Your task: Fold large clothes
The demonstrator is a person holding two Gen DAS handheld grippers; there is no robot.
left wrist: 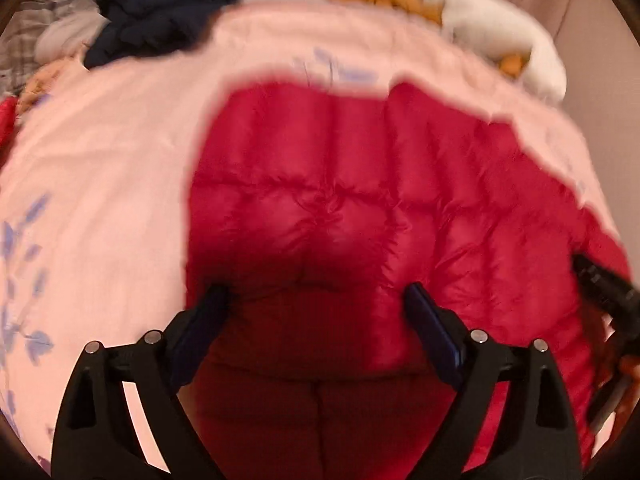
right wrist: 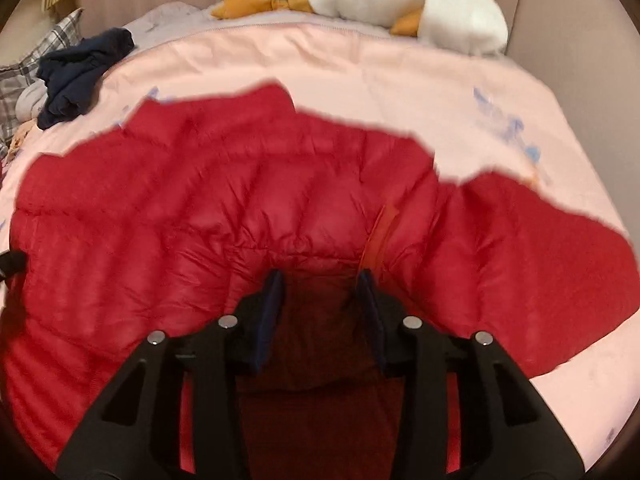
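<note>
A red quilted puffer jacket (left wrist: 360,200) lies spread on the pink bed cover (left wrist: 112,184). My left gripper (left wrist: 318,298) hangs open over the jacket's near edge, its fingers wide apart with only shadowed fabric below them. In the right wrist view the jacket (right wrist: 200,220) fills the middle, with an orange inner strip (right wrist: 382,228) at a seam. My right gripper (right wrist: 321,280) stands partly open low over a dark fold of the jacket, which lies between the pads without being squeezed. The right gripper's black body (left wrist: 604,284) shows at the left wrist view's right edge.
A crumpled navy garment (right wrist: 80,68) and plaid cloth (right wrist: 20,76) lie at the far left of the bed. A white plush goose (right wrist: 400,0) with orange feet rests along the headboard side. The pink cover (right wrist: 400,88) with blue floral print stretches beyond the jacket.
</note>
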